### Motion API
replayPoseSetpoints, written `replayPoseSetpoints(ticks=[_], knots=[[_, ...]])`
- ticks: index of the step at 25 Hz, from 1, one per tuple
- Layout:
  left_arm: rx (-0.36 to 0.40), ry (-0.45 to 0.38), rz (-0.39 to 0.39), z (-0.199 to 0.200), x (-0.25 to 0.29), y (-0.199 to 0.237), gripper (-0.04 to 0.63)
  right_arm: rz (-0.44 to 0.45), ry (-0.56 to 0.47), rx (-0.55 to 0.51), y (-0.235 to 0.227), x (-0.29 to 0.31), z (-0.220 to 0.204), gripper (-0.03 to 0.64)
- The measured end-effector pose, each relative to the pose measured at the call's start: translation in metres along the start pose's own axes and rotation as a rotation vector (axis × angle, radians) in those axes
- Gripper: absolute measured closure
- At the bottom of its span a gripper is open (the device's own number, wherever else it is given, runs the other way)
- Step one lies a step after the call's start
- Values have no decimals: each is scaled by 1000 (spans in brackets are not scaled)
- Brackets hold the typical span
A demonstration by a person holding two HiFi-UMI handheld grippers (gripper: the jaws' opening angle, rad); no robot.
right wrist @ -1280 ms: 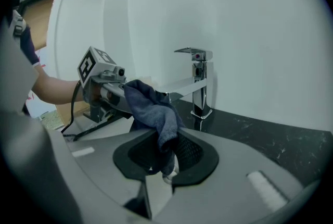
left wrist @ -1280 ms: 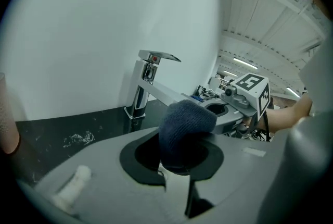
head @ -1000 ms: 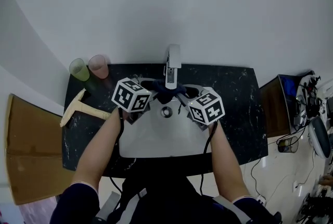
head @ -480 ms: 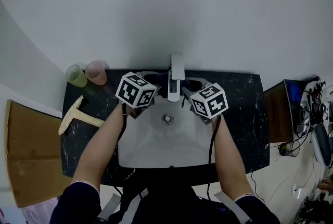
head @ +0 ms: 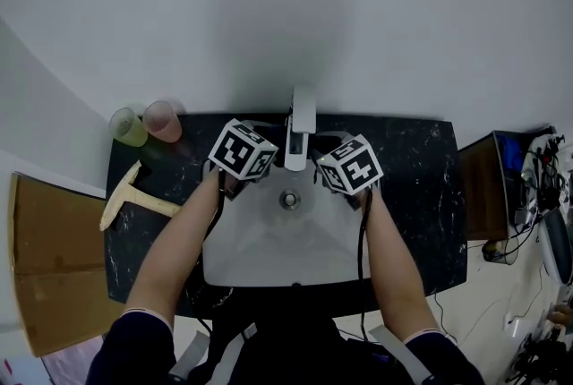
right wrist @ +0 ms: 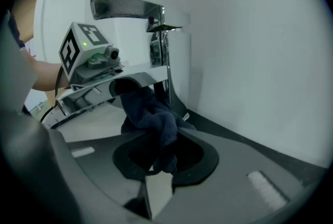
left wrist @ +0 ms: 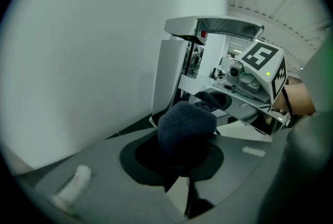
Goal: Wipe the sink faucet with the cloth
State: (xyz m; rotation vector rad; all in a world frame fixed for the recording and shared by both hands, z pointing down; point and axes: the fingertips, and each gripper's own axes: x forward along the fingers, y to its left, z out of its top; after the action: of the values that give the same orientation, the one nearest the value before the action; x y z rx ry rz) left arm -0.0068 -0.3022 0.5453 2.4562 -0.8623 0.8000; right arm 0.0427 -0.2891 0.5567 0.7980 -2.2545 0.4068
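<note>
Here the left gripper (left wrist: 179,163) & right gripper (right wrist: 161,158) were both clamped on the dark cloth (left wrist: 187,126), strung under the spout of the faucet (left wrist: 169,72) at the counter's (head: 412,159) back edge; uneven tugging could prob. yank one end free.

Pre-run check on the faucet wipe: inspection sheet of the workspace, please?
Surface: black countertop, white sink set in it.
Job's things: faucet at the sink's back edge; dark cloth strung between the grippers, by its base.
Clutter: green cup, pink cup, wooden T-shaped tool, all on the counter's left.
Grippers: left gripper and right gripper each shut on a cloth end.
Cables: one cable along each forearm; loose cables on the floor, right.
Surroundings: cardboard left, cabinet right.
</note>
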Motion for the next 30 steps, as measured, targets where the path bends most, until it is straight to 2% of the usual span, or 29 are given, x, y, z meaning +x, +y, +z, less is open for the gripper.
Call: replayPoseSetpoints(ticks=[3,8,11,23,30], knots=[[-13,-4,-4,-1,-1,-2,537,-6,-3,1,2,-3,0,546],[-10,-92,-20,20,-24,-12,537,-7,-106,31,6,-26,16,546],[4,-113,-23,23,-34,-19,537,-13,-126,10,13,-39,22,546],[23,-103,-58,-8,-59,-57,537,-4,-124,43,56,-57,-7,546],[17,-112,-102,-29,-70,-86,535,-8,-144,102,82,-73,-29,548]])
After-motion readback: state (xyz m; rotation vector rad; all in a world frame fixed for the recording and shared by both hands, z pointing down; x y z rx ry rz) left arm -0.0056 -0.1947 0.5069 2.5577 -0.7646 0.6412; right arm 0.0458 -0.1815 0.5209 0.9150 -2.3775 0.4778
